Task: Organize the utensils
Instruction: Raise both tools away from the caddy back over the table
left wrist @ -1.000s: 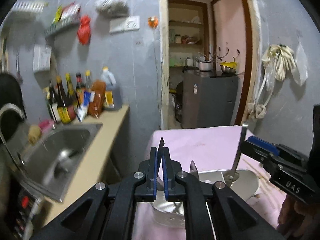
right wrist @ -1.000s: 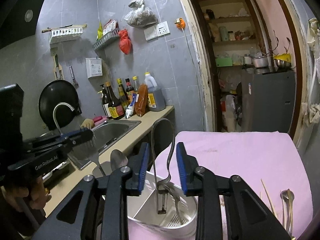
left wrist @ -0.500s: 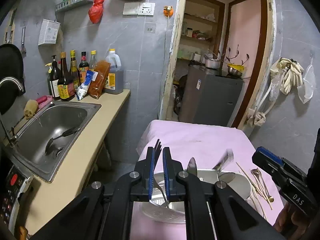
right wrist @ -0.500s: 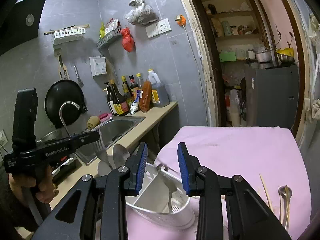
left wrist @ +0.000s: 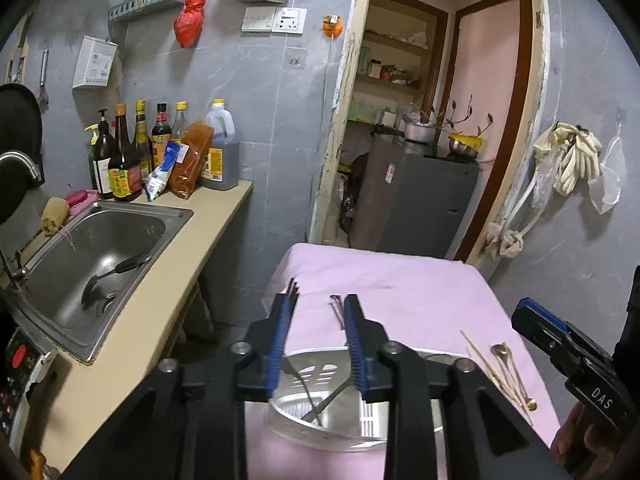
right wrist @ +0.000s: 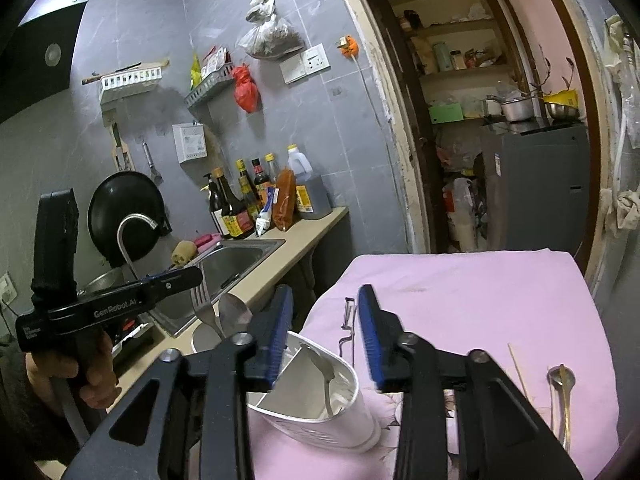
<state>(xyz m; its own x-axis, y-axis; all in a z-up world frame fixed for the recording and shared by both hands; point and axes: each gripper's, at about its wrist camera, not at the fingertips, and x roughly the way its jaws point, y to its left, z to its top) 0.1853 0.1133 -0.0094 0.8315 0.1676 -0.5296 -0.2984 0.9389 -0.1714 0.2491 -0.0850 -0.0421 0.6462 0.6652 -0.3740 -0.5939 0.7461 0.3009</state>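
Observation:
A white utensil holder (left wrist: pixel 320 430) (right wrist: pixel 344 408) stands on the pink cloth, just under both grippers. My left gripper (left wrist: pixel 316 308) (right wrist: pixel 188 278) is above its left side and its jaws are opening. A fork (left wrist: pixel 294 286) (right wrist: pixel 201 304) stands tines up, leaning by the left pad, and the pads do not press it. A spoon (right wrist: pixel 234 312) stands beside the fork. My right gripper (right wrist: pixel 324 300) (left wrist: pixel 536 320) is opening with nothing between its pads. Below it a spoon (right wrist: pixel 326 368) rests in the holder. A peeler (right wrist: pixel 348 320) (left wrist: pixel 338 312) lies on the cloth beyond.
Chopsticks and small spoons (left wrist: pixel 500 368) (right wrist: pixel 560 384) lie on the pink cloth (left wrist: pixel 400 280) to the right. A counter with a steel sink (left wrist: pixel 92 248) and bottles (left wrist: pixel 128 152) runs along the left. A doorway with a grey fridge (left wrist: pixel 420 200) is behind the table.
The left jaws have parted from around the fork, which now stands loose. The long-handled utensil between the right pads dropped into the holder; the right gripper drew back and widened.

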